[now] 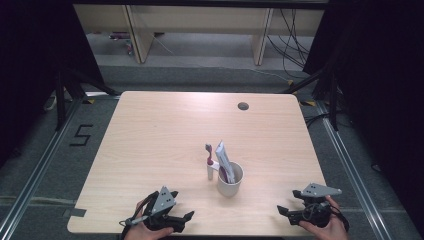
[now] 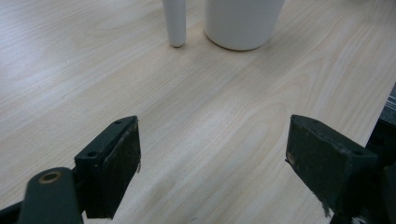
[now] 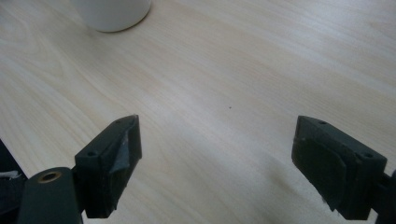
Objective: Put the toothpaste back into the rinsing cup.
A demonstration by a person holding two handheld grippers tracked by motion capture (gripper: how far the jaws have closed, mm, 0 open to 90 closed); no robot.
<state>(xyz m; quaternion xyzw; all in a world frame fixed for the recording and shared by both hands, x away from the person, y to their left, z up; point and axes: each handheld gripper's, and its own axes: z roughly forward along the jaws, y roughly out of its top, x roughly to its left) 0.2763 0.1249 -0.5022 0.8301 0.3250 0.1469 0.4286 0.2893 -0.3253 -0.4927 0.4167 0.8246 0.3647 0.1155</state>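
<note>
While both tools rest at bottom of high view, left gripper and right gripper jaws spread apart, empty. White mug lower centre on table, holding toothpaste tube; toothbrush just left of it.

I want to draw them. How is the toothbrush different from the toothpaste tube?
The toothbrush stands outside the white cup, leaning on its rim, with its white end on the table; the toothpaste tube sits inside the cup. The toothbrush is thin, with a small head on top; the tube is wider and flat. The toothbrush is pink and white; the tube is mostly white with some red. Both stick up above the cup's rim.
</note>
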